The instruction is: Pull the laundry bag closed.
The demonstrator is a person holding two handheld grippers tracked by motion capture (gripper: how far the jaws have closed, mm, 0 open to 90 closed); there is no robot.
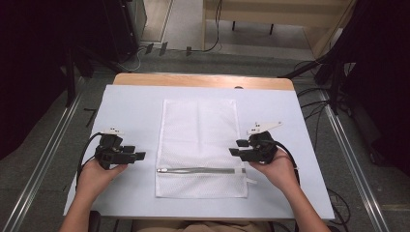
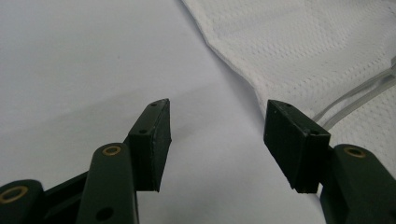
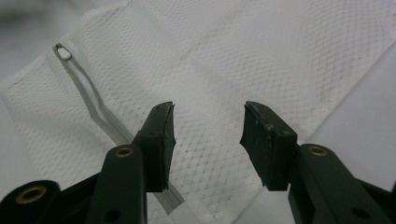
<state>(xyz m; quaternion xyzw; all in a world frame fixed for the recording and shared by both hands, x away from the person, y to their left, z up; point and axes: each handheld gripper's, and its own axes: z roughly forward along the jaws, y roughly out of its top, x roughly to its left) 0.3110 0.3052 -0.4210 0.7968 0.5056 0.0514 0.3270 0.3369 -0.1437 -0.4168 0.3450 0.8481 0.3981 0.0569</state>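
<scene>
A white mesh bag lies flat in the middle of the table, its grey zipper running across near the front end. My left gripper sits on the table left of the bag, jaws open, pointing toward it. In the left gripper view the open jaws hold nothing, and the bag's edge lies just beyond them. My right gripper hovers at the bag's right edge. Its jaws are open over the mesh, with the zipper to their left, its two sides slightly apart.
The pale sheet covers most of the wooden table. Bare sheet lies on both sides of the bag. Metal rails run along the floor left and right, and cables trail at the right.
</scene>
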